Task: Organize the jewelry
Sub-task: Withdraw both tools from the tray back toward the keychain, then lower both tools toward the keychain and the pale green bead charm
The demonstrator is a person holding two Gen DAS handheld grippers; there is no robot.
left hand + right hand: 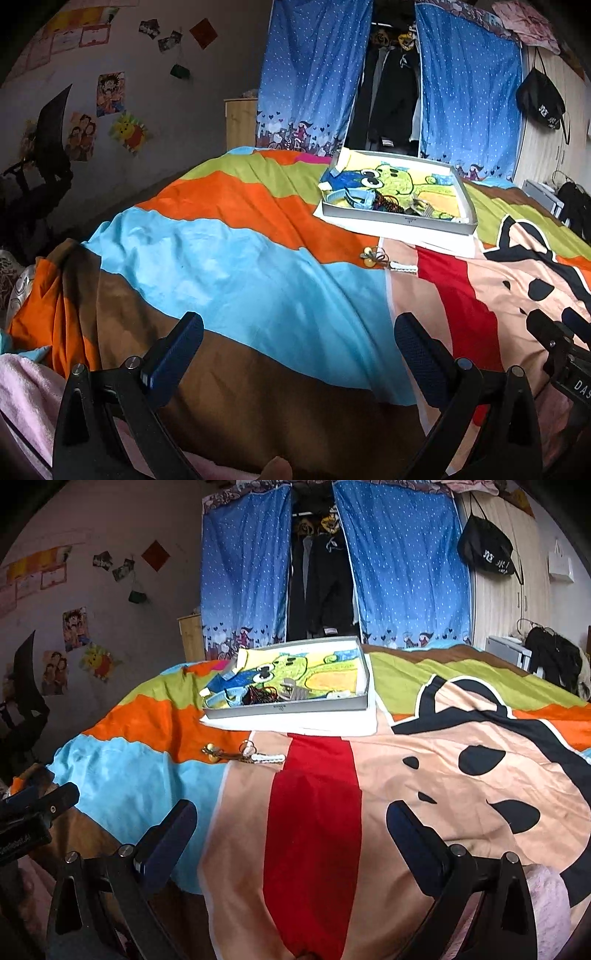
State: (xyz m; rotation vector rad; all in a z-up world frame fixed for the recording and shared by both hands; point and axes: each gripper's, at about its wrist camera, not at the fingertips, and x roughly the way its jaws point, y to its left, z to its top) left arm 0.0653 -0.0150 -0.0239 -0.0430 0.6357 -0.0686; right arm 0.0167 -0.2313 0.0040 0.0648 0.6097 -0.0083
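Two grippers hover low over a bed, side by side, both with jaws spread wide and nothing between them: the left gripper (299,332) above the blue and brown bands of the bedspread (229,258), the right gripper (291,818) above its red and peach cartoon print. The spread is a patchwork of orange, green, blue and brown stripes with a large cartoon face, slightly rumpled at the near left edge.

Further up the bed lies a shallow grey tray (397,218) on a white sheet of paper (295,722). Its floor is lined with a bright green-and-yellow cartoon drawing, and jewelry is heaped along its near wall: a pale blue band (225,698), a dark beaded tangle (260,694), a silvery piece (291,690). On the bedspread just in front of the tray, apart from it, lies a loose piece with yellow beads and a white strand (243,755).

Behind the bed, blue dotted curtains (314,74) hang parted over dark clothes (321,583). The left wall (155,96) carries cartoon posters and photos; a black bag (485,552) hangs on the pale wardrobe at right.
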